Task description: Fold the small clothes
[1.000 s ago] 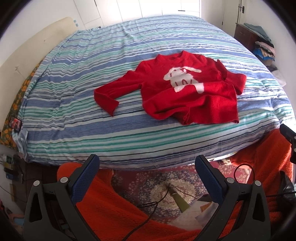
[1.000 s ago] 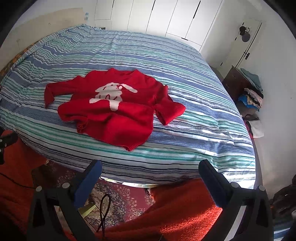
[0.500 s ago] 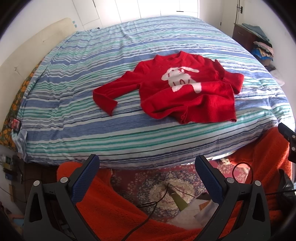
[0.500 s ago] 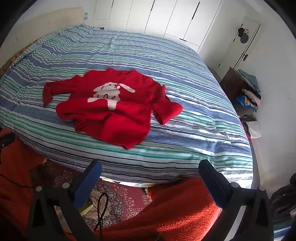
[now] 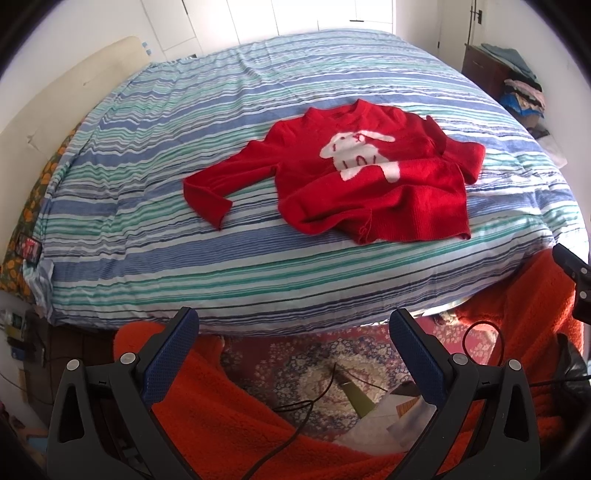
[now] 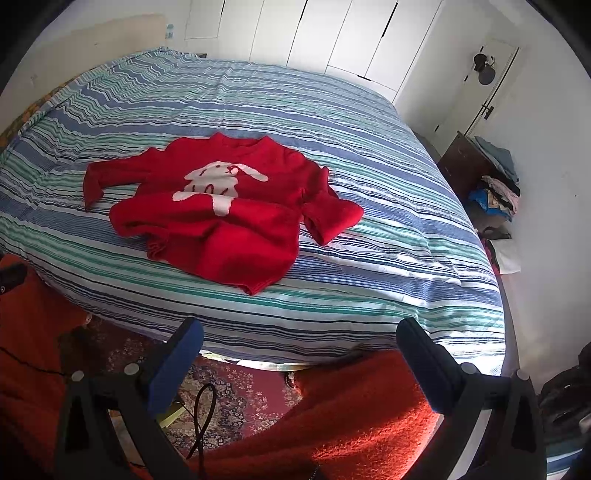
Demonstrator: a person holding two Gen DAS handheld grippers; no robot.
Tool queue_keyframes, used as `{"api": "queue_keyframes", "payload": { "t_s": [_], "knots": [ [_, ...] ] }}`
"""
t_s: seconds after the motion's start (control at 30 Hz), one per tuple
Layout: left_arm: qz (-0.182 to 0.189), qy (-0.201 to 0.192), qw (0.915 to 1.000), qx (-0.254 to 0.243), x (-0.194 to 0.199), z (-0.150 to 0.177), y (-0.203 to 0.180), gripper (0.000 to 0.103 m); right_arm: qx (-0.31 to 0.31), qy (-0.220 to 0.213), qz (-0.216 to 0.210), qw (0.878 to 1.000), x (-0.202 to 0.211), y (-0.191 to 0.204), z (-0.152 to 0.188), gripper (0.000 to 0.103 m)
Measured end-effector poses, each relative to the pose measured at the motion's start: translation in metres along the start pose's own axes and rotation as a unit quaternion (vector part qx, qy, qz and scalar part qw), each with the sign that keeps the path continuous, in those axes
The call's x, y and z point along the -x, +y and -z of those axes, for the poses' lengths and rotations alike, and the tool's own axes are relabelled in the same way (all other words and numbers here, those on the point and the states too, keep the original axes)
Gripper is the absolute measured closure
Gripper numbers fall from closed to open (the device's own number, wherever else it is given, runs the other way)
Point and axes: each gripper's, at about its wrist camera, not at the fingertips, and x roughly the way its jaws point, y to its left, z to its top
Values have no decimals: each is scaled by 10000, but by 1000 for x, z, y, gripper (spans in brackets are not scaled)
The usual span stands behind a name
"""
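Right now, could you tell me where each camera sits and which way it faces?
Left wrist: on the open left gripper off the bed's near edge, facing the red sweater; orange-clad legs below.
Right wrist: on the open right gripper, further right, facing the same sweater; orange legs too.
Shared: sweater, striped bedspread, patterned rug.

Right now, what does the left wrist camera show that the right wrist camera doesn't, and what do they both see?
Only the left wrist view shows the open left gripper, the flowered cloth down the bed's side, and the tip of the other gripper at the right edge.

Only the right wrist view shows the open right gripper, the door and the whole row of white cupboards.

Both show the red sweater lying partly folded on the striped bed, the pile of clothes by the wall, and the patterned rug below.
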Motion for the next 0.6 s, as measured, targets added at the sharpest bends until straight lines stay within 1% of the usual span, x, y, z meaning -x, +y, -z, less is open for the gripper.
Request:
{"api": "queue_keyframes", "payload": {
  "t_s": [0.47,0.53,0.6],
  "knots": [
    [19,36,10000,-30,-5,0,-1,0,-10,52,-31,10000,-3,2,0,0],
    [-69,64,9999,-56,-10,1,-2,0,-20,54,-47,10000,-4,2,0,0],
    [-196,165,9997,-58,-24,2,-2,0,-57,41,-103,9999,-6,2,1,0]
  ]
}}
